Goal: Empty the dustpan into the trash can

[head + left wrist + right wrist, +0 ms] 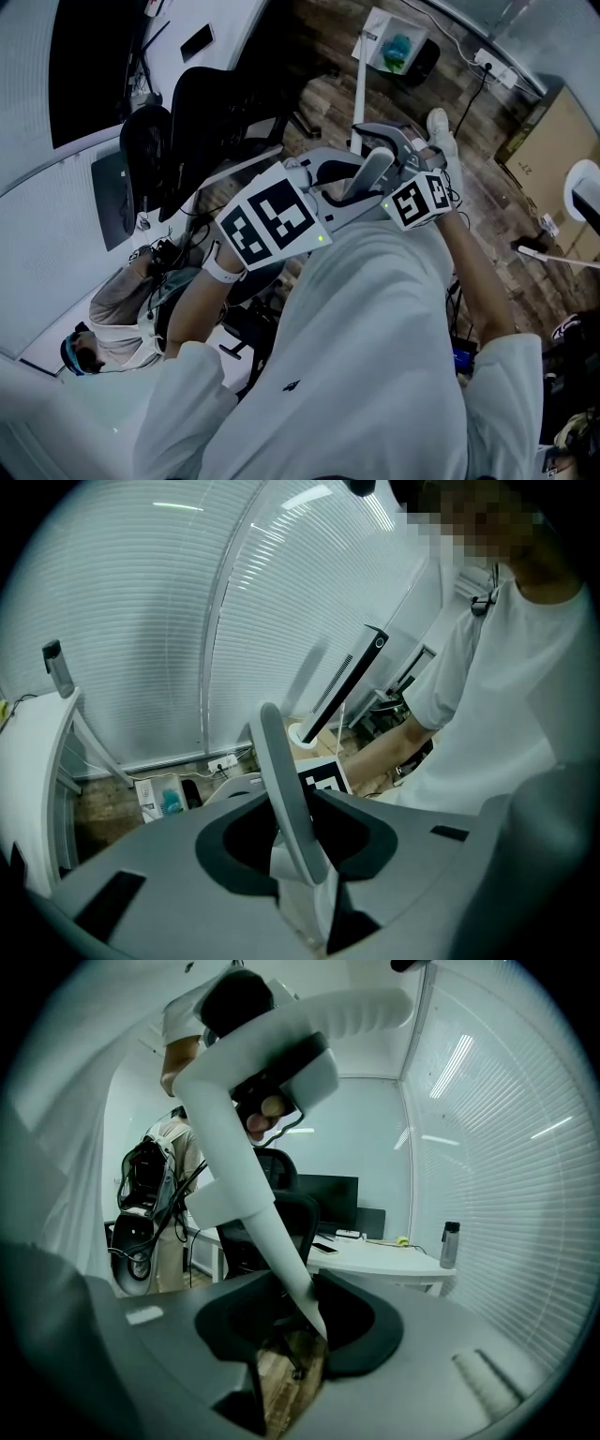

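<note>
A white shirt [375, 356] fills the foreground. Beyond it, the left tool [300, 855] is clamped on a grey bar [281, 780]. The right tool [298, 1324] is clamped on a white pole [248, 1194]. In the head view the pole runs away from both tools to the dustpan [377, 26], which holds something teal and sits low by the wooden floor [487, 187].
</note>
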A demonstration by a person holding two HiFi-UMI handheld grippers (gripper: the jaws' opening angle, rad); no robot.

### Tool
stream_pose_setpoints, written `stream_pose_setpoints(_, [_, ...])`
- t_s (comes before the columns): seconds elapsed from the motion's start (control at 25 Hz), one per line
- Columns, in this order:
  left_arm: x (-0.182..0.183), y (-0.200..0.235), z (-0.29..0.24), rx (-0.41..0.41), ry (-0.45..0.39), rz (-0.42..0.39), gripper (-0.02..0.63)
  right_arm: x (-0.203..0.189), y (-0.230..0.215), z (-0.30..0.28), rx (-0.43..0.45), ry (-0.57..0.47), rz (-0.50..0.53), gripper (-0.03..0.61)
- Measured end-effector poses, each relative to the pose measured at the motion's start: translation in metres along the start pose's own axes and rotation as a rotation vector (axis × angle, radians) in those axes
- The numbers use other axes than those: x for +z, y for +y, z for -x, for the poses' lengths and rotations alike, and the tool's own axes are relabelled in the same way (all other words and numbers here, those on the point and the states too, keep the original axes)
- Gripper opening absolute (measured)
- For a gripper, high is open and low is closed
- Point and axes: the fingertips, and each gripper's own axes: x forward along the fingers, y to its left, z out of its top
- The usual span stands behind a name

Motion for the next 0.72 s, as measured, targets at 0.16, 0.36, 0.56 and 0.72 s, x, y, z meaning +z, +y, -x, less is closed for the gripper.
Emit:
stream_pose_setpoints(0.16, [-0.0028, 0.0023, -0.0009, -0.003, 0.005, 0.005, 0.115, -0.0046, 0.0004, 0.0004, 0.017, 0.006, -0.043, 0.146])
stream_pose_setpoints(0.36, [-0.008, 0.0002, -0.0037, -0.013, 0.028, 0.0, 0.114, -0.0101, 0.0051, 0.0031, 0.079, 0.018, -0.039, 0.152])
stream_pose_setpoints(0.56, [-0.0082, 0.001, -0.0034, -0.004, 0.037, -0.011, 0.115, -0.0099, 0.0059, 0.0013, 0.103, 0.023, 0.012, 0.143])
stream_pose_setpoints(0.72, [-0.008, 0.003, -0.0001, 0.0, 0.037, -0.009, 0.115, -0.0079, 0.0057, -0.0006, 0.108, 0.023, 0.032, 0.137])
